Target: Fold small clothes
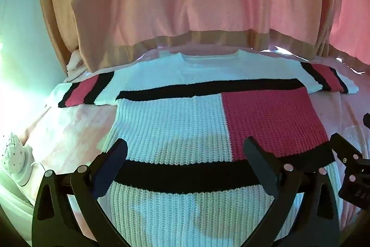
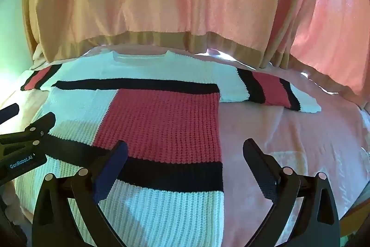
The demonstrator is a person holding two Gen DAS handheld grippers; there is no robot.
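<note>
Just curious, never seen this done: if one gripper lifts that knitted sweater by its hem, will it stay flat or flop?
The sweater would probably flop: it lies limp and flat on the pink cover. Its chunky ribbed knit looks thick, so likely weighty, and hardly slippery.

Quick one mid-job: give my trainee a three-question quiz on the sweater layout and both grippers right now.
1. True or false: the sweater lies spread flat with both sleeves out to the sides.
2. Which colour is the large block on the sweater's body beside the white one? A. green B. red C. yellow
3. Fill in: the left gripper and right gripper both stand ____, holding nothing.

Key: 1 true; 2 B; 3 open. The neckline points toward the curtain, and the sweater rests on a pink sheet.
</note>
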